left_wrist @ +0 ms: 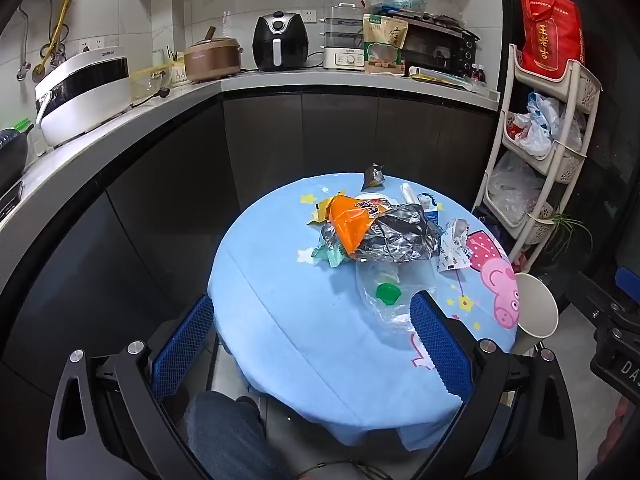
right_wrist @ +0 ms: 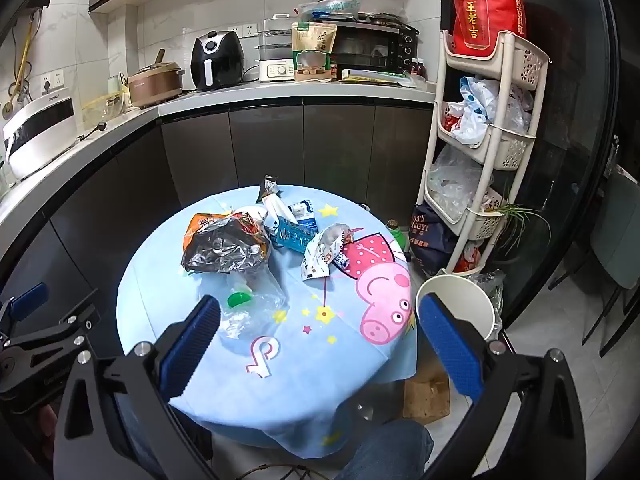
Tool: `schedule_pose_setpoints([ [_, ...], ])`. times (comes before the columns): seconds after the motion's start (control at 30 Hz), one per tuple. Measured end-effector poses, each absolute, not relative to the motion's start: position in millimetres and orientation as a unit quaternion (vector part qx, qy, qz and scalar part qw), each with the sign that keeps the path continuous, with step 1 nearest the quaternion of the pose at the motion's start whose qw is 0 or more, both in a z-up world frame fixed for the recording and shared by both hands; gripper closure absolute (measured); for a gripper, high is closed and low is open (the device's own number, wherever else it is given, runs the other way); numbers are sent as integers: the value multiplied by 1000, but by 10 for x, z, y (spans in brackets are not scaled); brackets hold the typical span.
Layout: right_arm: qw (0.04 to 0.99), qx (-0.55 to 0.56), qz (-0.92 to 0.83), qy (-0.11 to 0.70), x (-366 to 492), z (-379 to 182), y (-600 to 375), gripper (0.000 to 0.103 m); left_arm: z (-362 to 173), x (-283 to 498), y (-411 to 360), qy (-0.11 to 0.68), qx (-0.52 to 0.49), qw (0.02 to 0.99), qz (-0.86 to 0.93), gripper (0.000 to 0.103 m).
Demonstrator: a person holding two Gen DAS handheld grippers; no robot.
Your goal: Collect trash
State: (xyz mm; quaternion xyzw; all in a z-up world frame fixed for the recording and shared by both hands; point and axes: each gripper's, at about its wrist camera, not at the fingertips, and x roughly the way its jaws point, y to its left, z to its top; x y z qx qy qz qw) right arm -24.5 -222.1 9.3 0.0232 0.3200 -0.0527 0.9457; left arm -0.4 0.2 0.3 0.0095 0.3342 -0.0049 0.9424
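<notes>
You are looking at a trash pile [right_wrist: 240, 244] lying mid-table on the blue cartoon tablecloth [right_wrist: 312, 360]: a crumpled silver-and-orange snack bag [left_wrist: 376, 232], a clear plastic bag with a green cap [left_wrist: 387, 293], white printed wrappers [right_wrist: 322, 254] and a blue carton [right_wrist: 294, 234]. A white bin [right_wrist: 460, 300] is standing beside the table's right edge, its inside hidden. You are holding your left gripper [left_wrist: 312, 344] and right gripper [right_wrist: 320, 340] spread wide, gripping nothing.

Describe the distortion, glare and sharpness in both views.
Left wrist view: strong fisheye, counter bows, dark corners, foil wrapper glints, focus sharp. Right wrist view: same bending, rack leans, foil glints, no motion blur.
</notes>
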Motion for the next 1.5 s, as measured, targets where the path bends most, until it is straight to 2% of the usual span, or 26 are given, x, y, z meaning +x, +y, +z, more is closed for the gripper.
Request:
schedule_pose_setpoints([
  [1.5,947,23,-53,317,-230,109,-2209,3,5,-4,3,335,9,942,-5,8],
])
